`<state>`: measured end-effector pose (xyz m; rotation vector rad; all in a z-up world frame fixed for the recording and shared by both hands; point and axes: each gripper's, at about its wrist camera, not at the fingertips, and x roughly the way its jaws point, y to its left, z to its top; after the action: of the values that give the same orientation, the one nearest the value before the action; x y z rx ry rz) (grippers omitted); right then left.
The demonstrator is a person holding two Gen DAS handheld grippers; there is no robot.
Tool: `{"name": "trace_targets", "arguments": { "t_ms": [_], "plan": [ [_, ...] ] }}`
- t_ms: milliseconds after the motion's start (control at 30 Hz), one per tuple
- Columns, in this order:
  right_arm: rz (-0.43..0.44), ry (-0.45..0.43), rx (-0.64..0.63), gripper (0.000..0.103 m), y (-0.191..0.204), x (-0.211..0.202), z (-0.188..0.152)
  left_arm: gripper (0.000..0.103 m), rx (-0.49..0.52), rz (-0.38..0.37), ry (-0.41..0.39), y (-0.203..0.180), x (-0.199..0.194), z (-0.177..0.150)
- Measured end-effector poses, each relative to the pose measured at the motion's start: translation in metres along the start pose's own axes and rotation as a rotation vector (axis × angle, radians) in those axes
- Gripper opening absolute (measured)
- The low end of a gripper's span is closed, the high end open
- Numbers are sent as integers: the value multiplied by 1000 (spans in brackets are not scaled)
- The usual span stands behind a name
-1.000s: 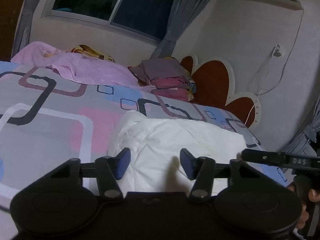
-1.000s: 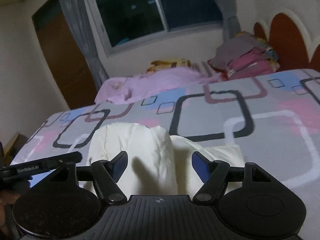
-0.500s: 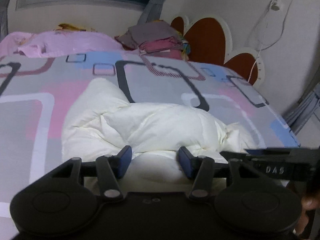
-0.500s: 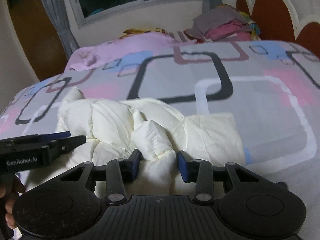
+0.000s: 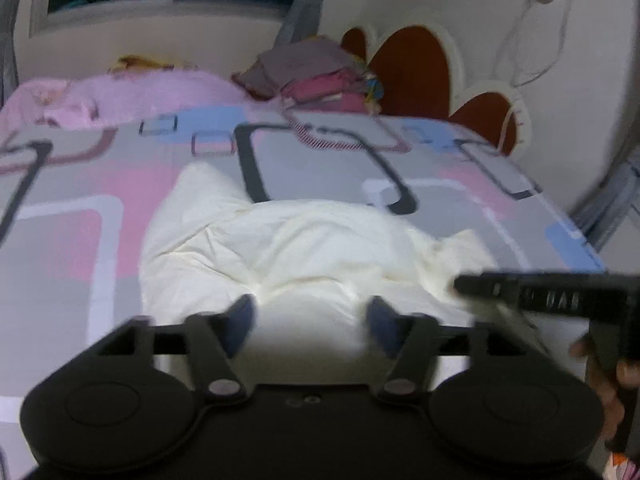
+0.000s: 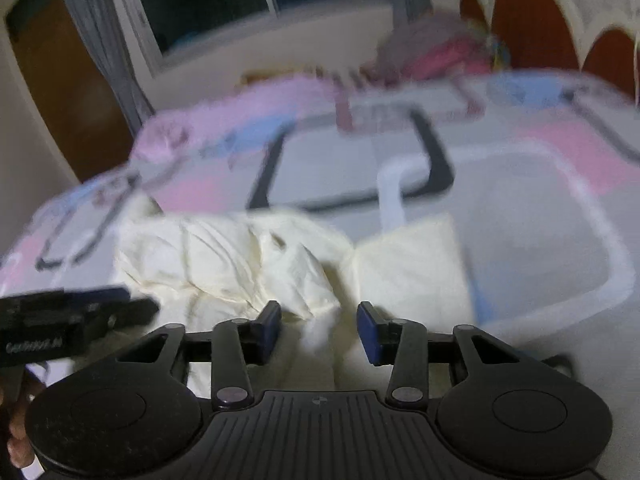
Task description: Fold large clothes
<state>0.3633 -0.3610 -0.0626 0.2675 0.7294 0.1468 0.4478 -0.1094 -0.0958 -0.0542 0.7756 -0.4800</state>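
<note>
Two black two-finger grippers over a crumpled cream-white padded garment on the patterned bedsheet.
Left gripper opening, cloth between unpinched; right gripper part open, apparently unclamped (blurred).

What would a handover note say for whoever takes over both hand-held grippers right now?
Left hand-held gripper: jaws opening, over the near edge of the cream garment; no cloth pinched between its pads.
Right hand-held gripper: jaws apart, a ridge of the cream fabric lies between them, not clearly clamped.
Garment: bunched and rumpled on the patterned bedsheet, one flat squared section at its right end in the right wrist view.
Done: cloth gathered into a rough heap, no neat fold visible.
Left: regrip edges, spread it flat, fold. A stack of folded clothes sits by the headboard.
</note>
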Motion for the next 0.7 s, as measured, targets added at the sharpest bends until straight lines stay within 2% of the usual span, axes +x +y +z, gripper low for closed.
{"name": "trace_targets", "arguments": {
  "t_ms": [67,233,333,533,700],
  "plan": [
    [25,-17,-18,42,8,-20,0,86,20,22,-28,-9,-23,-5],
    [39,26,-85,42,33,-35,-23,80,20,45,-8,-26,-47,-25],
    [7,78,-113,42,37,-25,-39,75,12,56,38,-31,-40,-40],
    [-18,127,-141,42,32,-1,-63,77,39,103,47,-32,-22,-64],
    [-25,150,-158,43,31,-1,-59,78,53,111,60,-32,-21,-65]
  ]
}}
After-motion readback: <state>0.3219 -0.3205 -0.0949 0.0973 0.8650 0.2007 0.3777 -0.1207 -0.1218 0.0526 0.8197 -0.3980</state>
